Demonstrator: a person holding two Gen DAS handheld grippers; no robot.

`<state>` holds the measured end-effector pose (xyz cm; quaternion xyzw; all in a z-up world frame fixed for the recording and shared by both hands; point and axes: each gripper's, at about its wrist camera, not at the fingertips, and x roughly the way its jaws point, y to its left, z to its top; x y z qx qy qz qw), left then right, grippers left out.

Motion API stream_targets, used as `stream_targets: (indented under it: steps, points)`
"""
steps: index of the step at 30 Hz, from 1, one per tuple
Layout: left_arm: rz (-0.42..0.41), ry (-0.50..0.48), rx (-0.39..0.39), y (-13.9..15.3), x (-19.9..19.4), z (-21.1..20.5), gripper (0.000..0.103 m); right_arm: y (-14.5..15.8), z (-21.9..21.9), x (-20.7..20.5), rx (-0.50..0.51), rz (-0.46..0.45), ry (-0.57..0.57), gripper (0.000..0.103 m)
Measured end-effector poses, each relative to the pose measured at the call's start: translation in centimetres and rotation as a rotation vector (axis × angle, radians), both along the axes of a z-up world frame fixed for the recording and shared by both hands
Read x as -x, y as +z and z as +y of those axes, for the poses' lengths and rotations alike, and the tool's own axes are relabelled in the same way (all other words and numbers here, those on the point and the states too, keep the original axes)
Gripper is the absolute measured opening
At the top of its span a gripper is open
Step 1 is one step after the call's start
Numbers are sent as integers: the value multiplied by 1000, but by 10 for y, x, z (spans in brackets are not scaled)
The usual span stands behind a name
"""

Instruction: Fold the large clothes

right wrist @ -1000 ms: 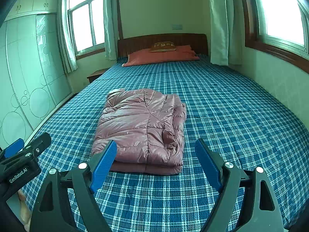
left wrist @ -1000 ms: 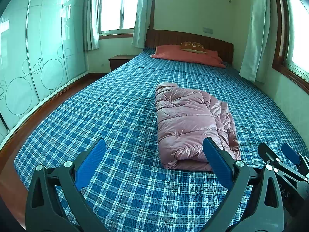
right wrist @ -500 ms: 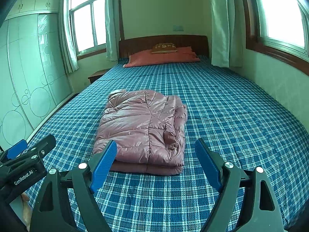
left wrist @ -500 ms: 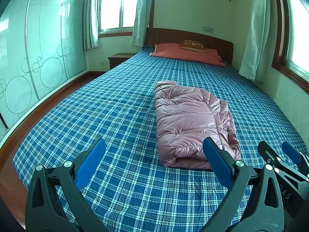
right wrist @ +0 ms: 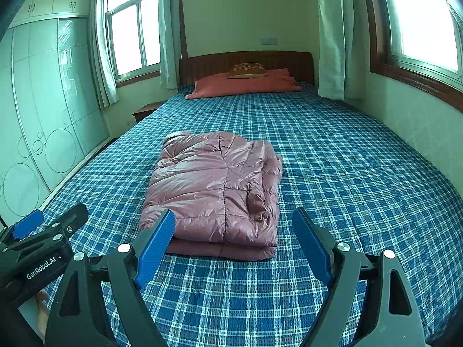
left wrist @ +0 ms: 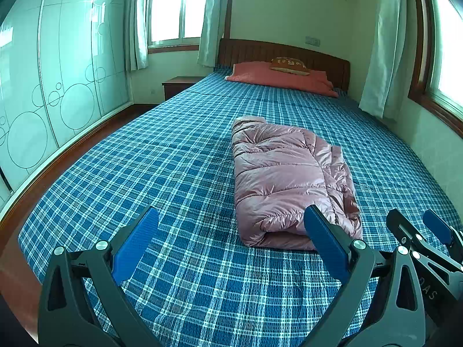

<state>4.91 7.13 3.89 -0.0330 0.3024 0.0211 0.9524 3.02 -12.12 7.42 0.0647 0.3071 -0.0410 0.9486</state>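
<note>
A shiny pink puffer jacket (left wrist: 286,179) lies folded into a compact rectangle on the blue plaid bed (left wrist: 162,173); it also shows in the right wrist view (right wrist: 214,188). My left gripper (left wrist: 231,231) is open and empty, held above the bed in front of and left of the jacket. My right gripper (right wrist: 231,231) is open and empty, just in front of the jacket's near edge. Each gripper shows at the edge of the other's view: the right one (left wrist: 428,237) and the left one (right wrist: 43,231).
A red pillow (right wrist: 246,85) and a small brown cushion (right wrist: 246,70) lie at the wooden headboard (right wrist: 246,62). A nightstand (left wrist: 179,85) stands left of the bed. Sliding wardrobe doors (left wrist: 58,81) line the left wall; curtained windows are on the back and right walls.
Both grippers have drawn back slightly from the jacket and stay open. The jacket has not moved.
</note>
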Motion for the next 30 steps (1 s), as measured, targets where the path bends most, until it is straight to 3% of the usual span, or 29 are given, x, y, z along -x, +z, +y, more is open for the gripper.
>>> stream_targets:
  steps: [20,26,30]
  points:
    - [-27,-6,1,2,-1,1,101,-4,3,0,4,1,5,82]
    - [-6,-22,52,-5,-9,6,101,-10,0,-4,-1,11,3,82]
    - [-1,-9,23,-17,-22,7,101,-21,-4,-10,-10,32,2,82]
